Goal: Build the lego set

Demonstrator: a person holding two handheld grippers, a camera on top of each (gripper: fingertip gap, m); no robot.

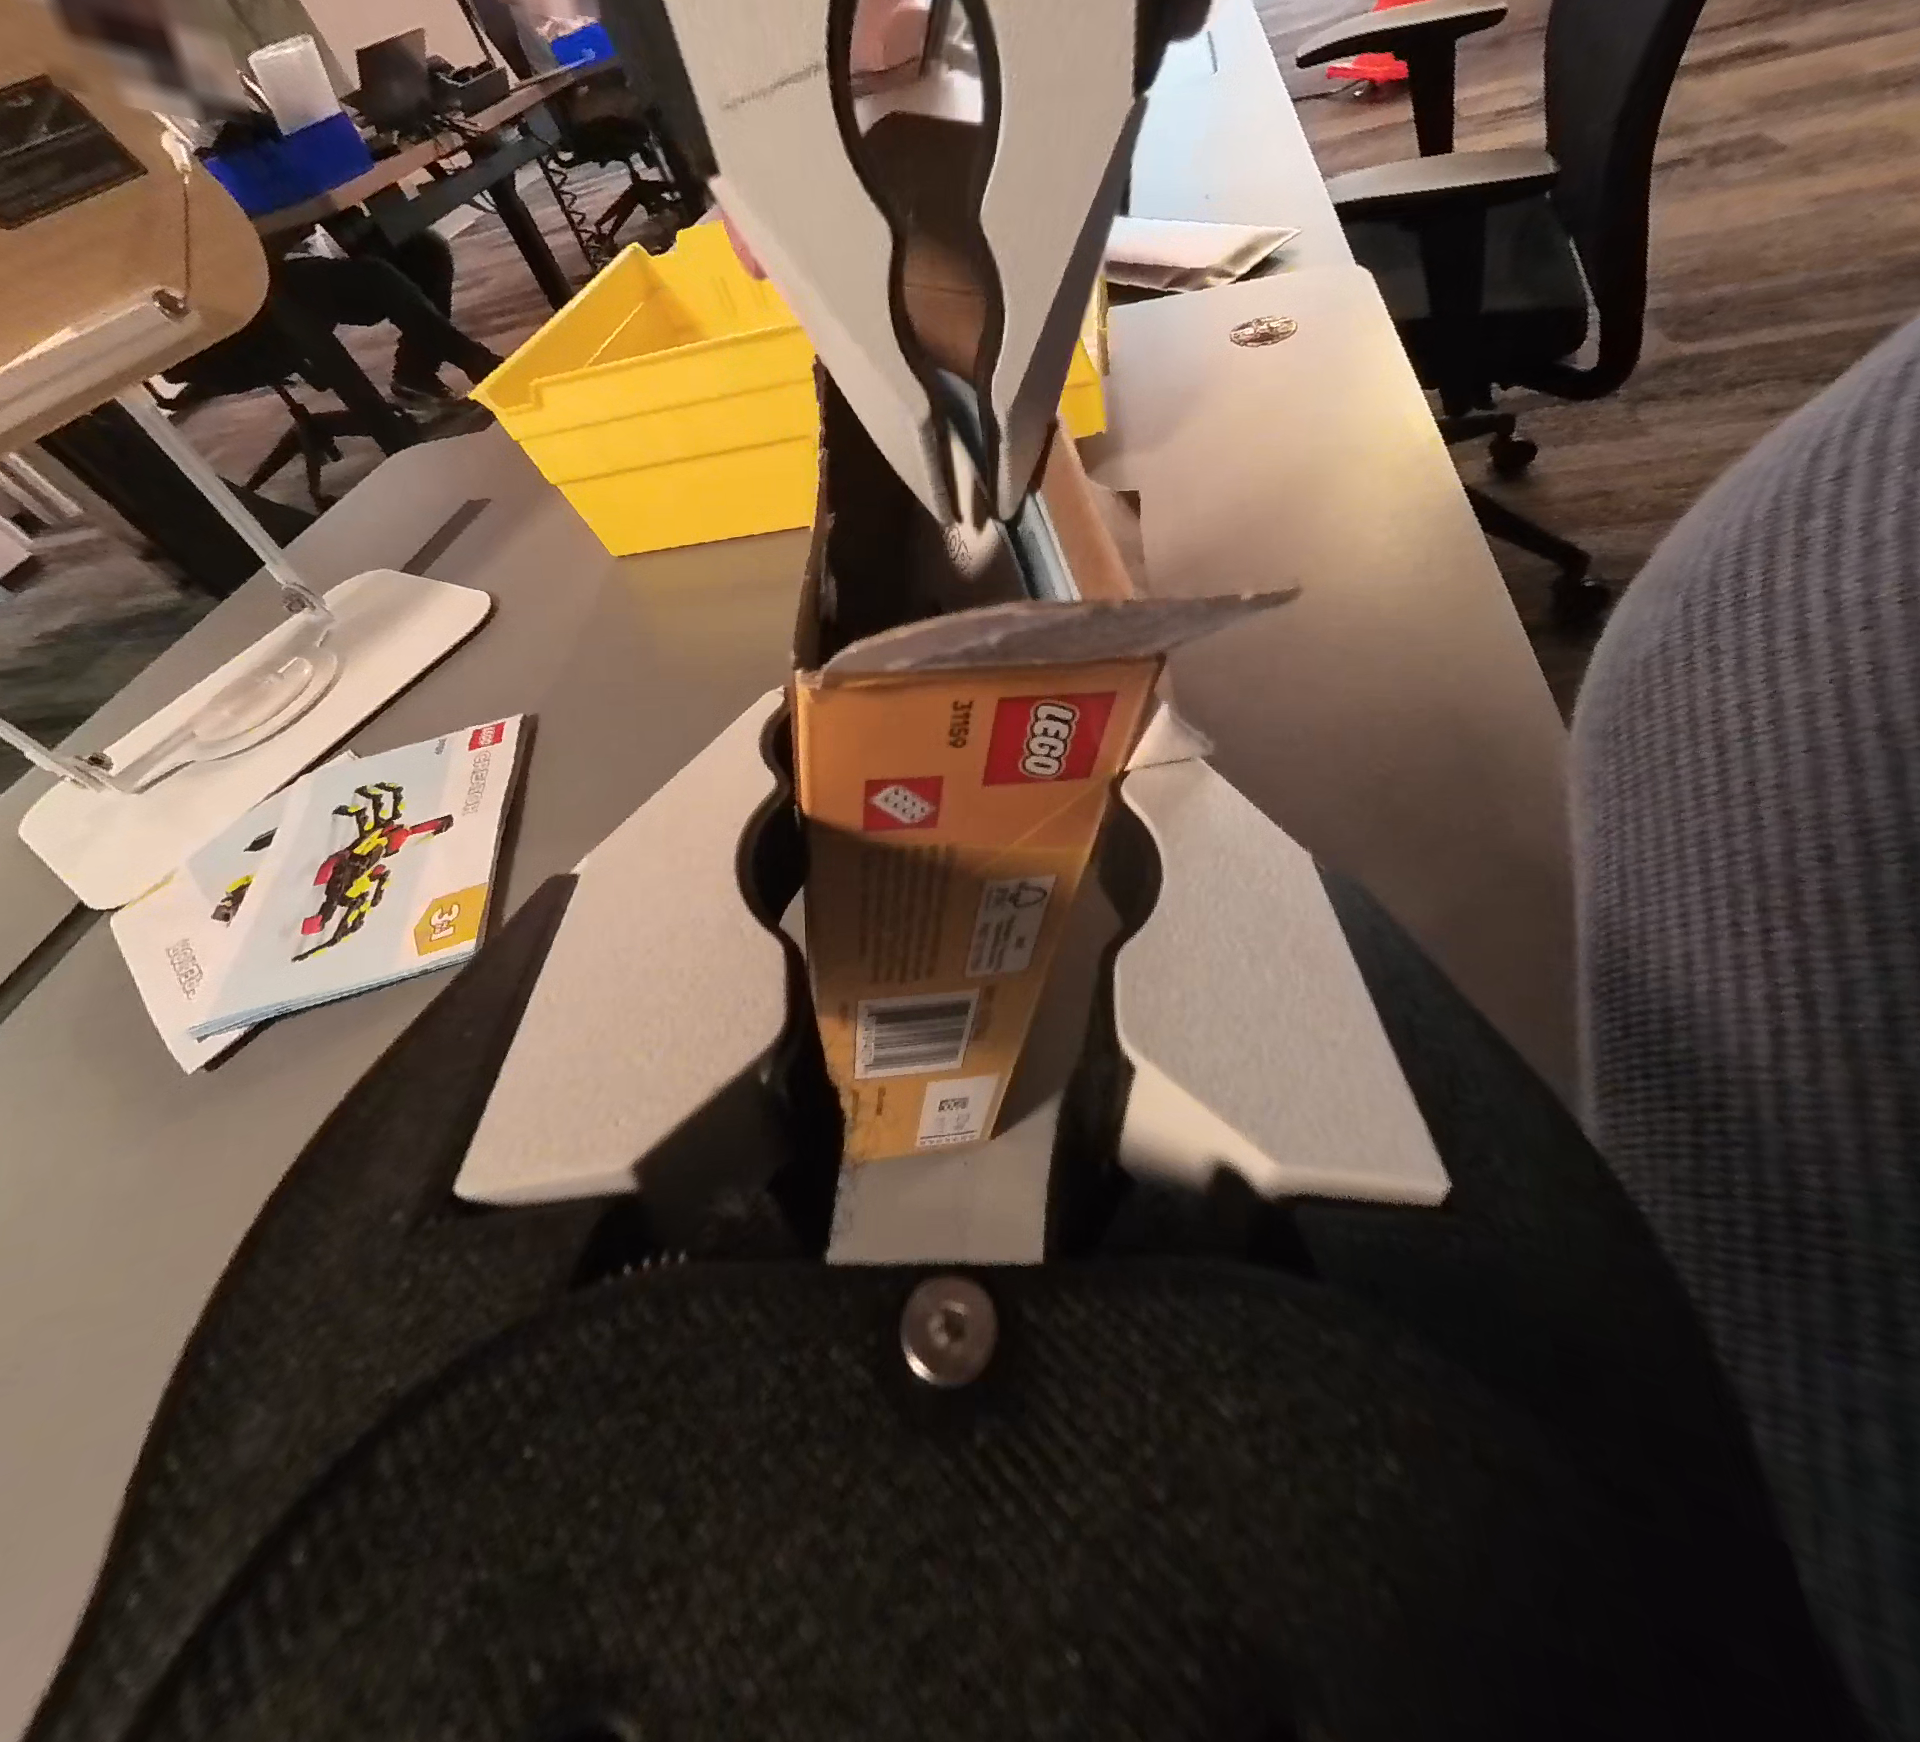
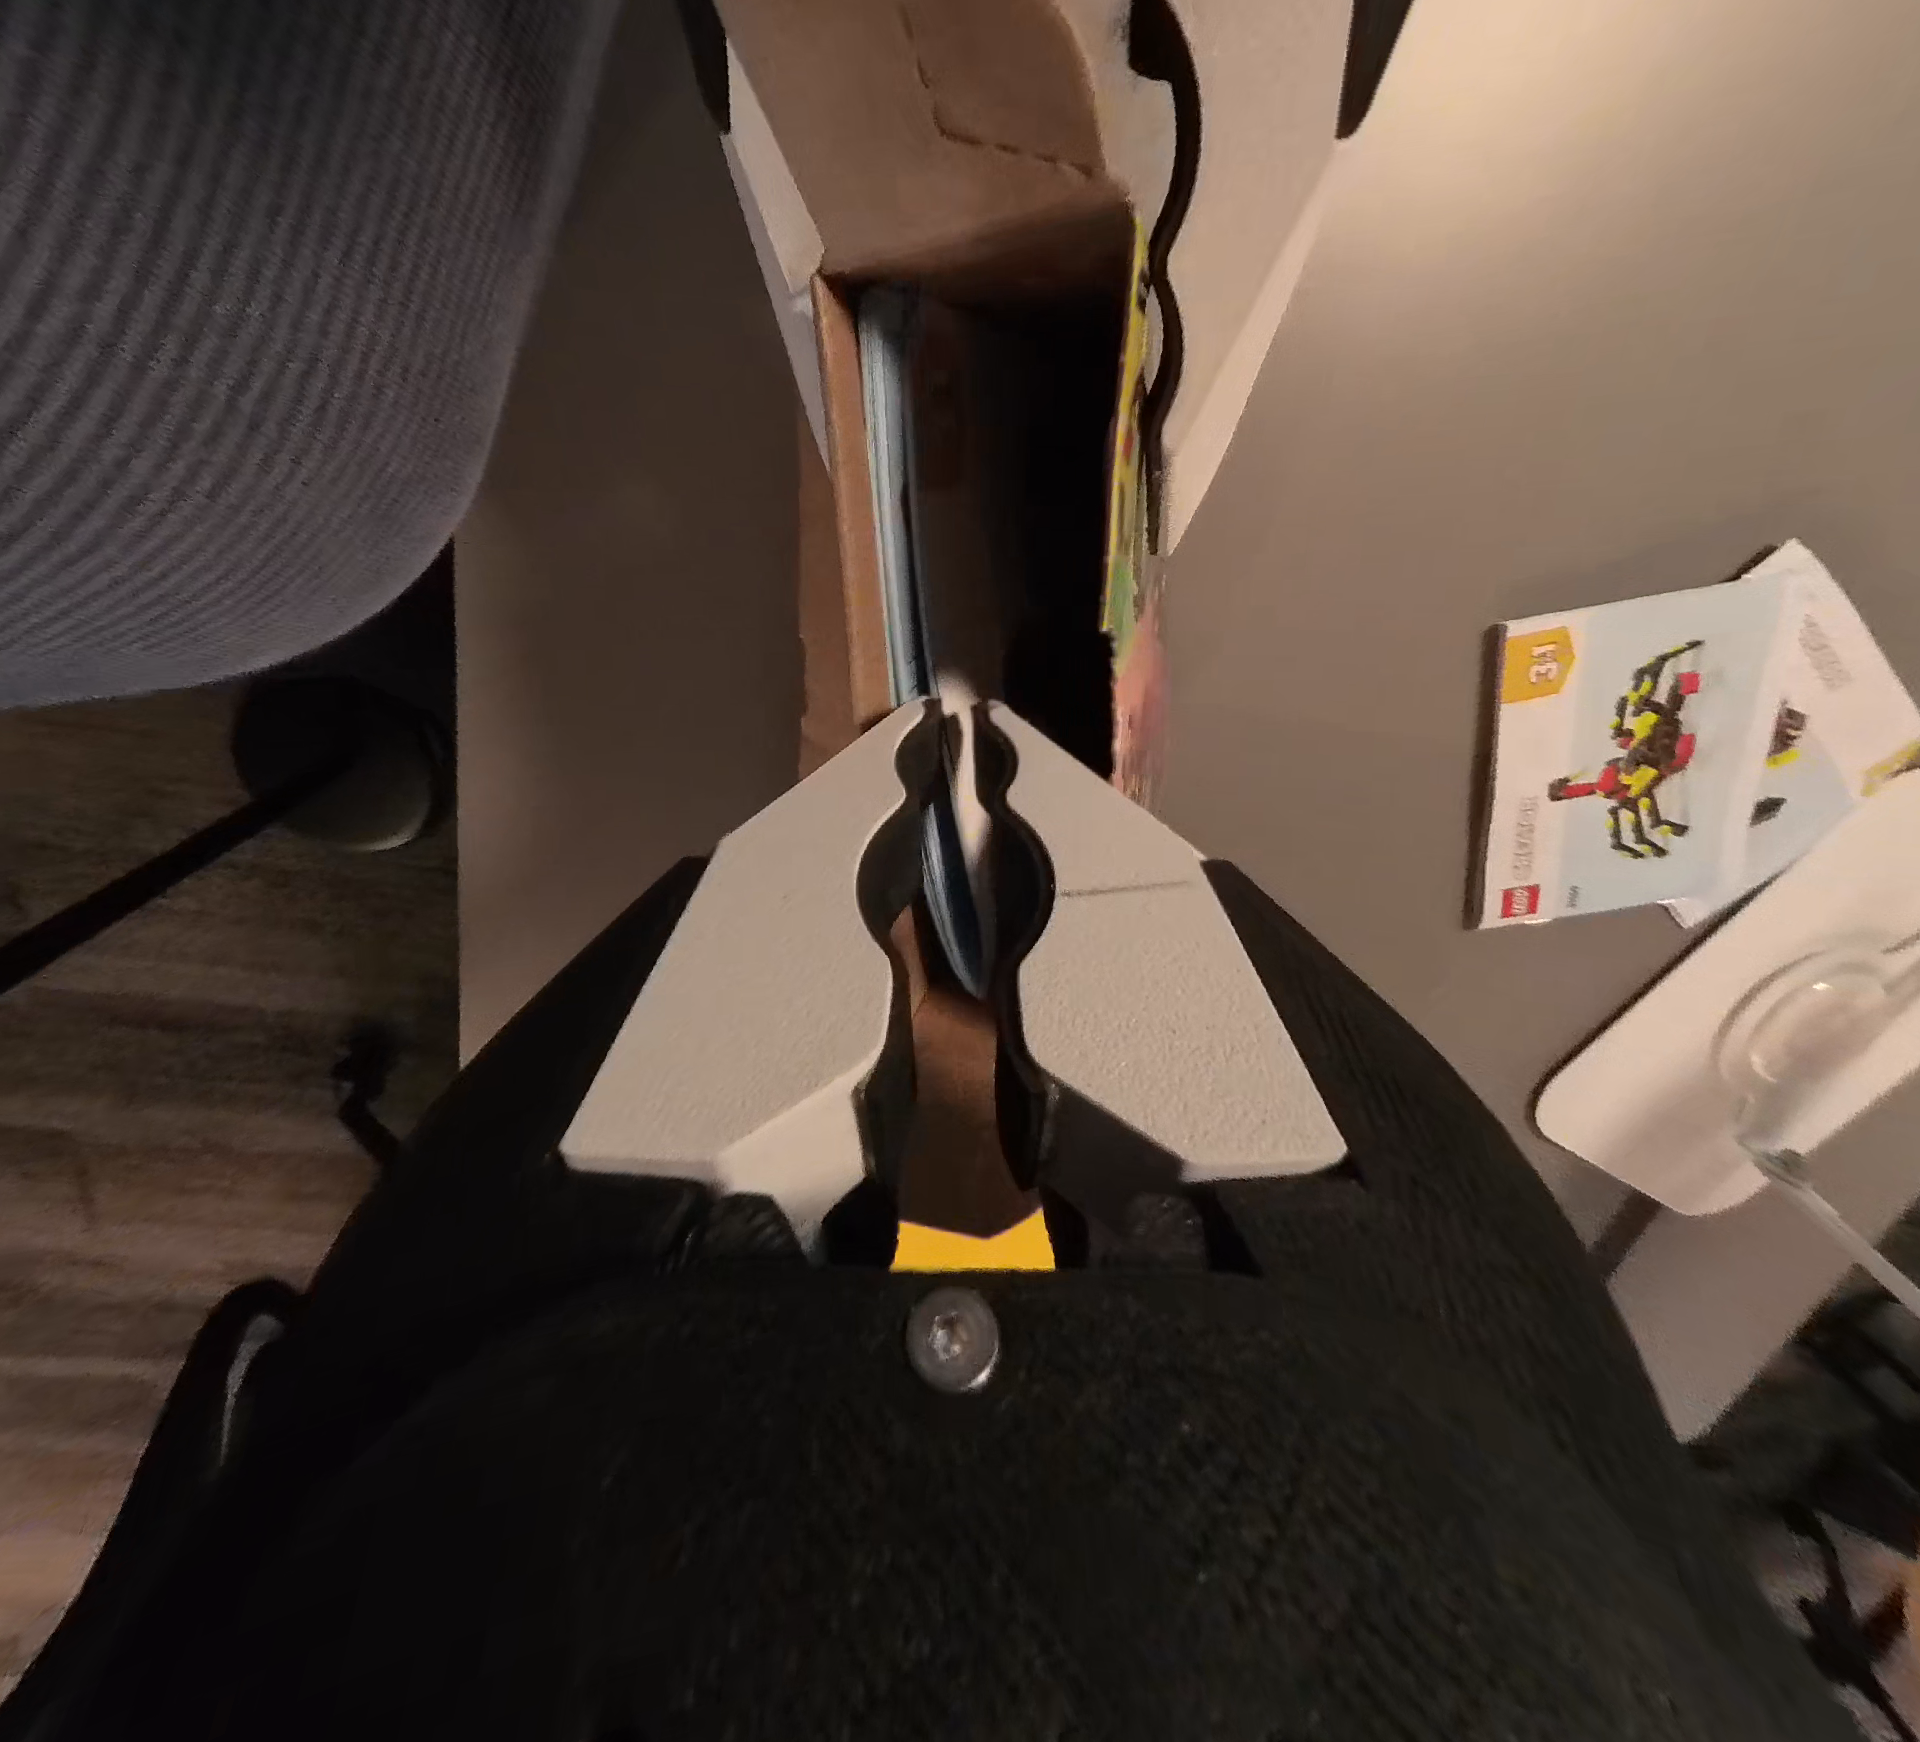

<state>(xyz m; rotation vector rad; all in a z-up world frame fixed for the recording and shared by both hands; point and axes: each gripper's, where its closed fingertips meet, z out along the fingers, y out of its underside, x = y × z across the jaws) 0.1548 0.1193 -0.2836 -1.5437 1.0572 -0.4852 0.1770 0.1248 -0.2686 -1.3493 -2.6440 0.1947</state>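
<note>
Left tool (image 1: 961, 819) clamped (wide), right tool (image 2: 961, 716) pinched nearly closed

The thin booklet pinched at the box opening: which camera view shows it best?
The right wrist view: the booklet sits close between the right tool fingers, leaving the open box. In the left wrist view it is only a small sliver at that tool's tips.

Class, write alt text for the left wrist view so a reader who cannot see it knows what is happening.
The left hand-held gripper clamps an opened yellow Lego box upright over a grey table, while the right hand-held gripper reaches down into its open top, pinching something thin. An instruction booklet lies on the table to the left, and a yellow bin sits behind.
</note>
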